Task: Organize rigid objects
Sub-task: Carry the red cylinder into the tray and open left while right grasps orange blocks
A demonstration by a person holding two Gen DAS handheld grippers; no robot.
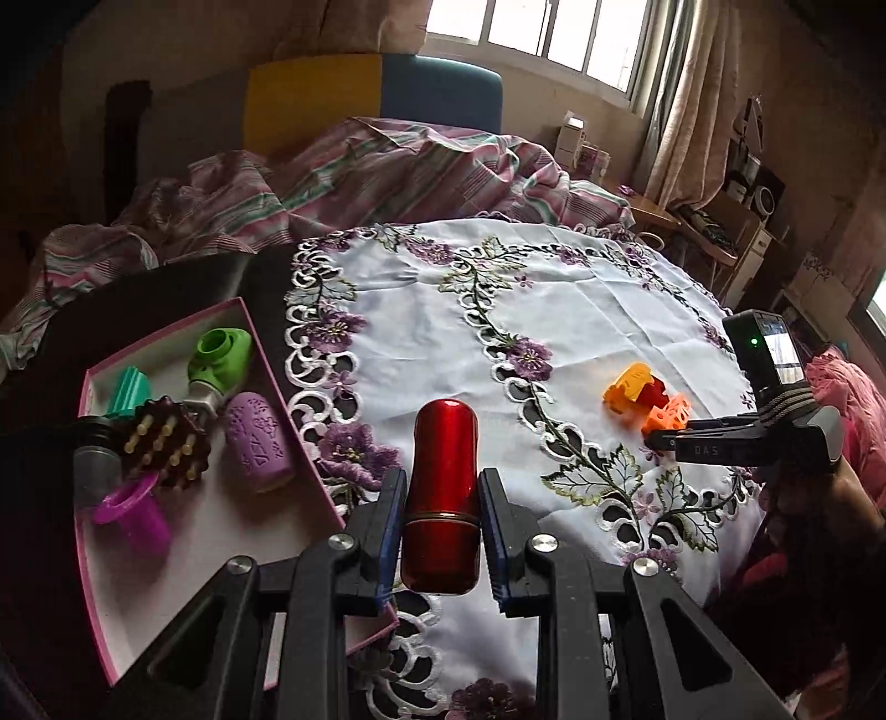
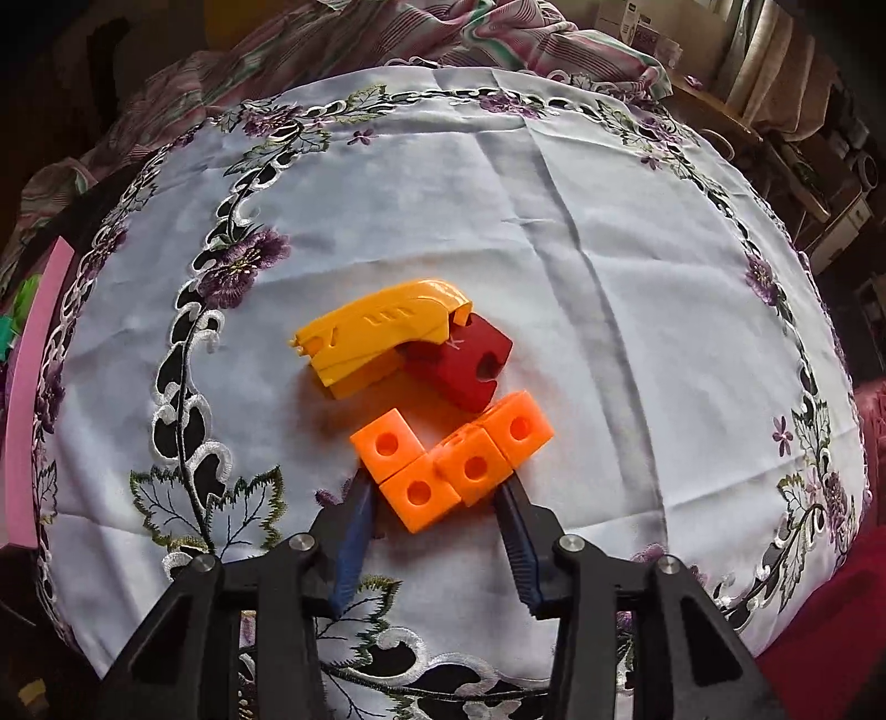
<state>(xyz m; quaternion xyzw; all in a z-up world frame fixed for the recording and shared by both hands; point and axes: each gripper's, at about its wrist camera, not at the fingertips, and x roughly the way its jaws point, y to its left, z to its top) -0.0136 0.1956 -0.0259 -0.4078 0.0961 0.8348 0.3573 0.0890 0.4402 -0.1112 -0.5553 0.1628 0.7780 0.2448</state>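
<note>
Room: bedroom with a window (image 1: 554, 33), curtains (image 1: 686, 111) and a striped blanket (image 1: 387, 166) on a bed behind the work area.
Surface: covered by a white cloth (image 1: 498, 310) with purple flowers and cut-out embroidery along the edges.
Box: a shallow pink box (image 1: 166, 554) lies at the left side of the cloth, partly on a dark area; in the right wrist view only its pink edge (image 2: 33, 387) shows at the far left.
Box contents: a green piece (image 1: 219, 360), a teal piece (image 1: 130, 387), a purple oval piece (image 1: 257, 443), a dark spiky piece (image 1: 166, 448) with pale pegs, a magenta cup (image 1: 133, 515) and a grey cylinder (image 1: 94, 459).
Left claw (image 1: 440, 531): closed on a red cylinder (image 1: 443, 487); both blue pads press on its lower sides, and the cylinder points away from the camera, above the cloth just beside the right edge of the box.
Right claw (image 2: 437, 498): the fingers stand on each side of the orange cubes (image 2: 451, 459), a chain of four linked cubes with round holes lying on the cloth; the pads are at the two nearest cubes, but a firm grip I cannot tell.
Other pieces: a yellow part (image 2: 382, 332) and a dark red block (image 2: 462, 363) lie touching each other, just beyond the cubes, in the middle of the cloth.
Left wrist view: the right claw (image 1: 664, 437) comes in from the right beside the same three pieces, held by a hand (image 1: 819, 498).
</note>
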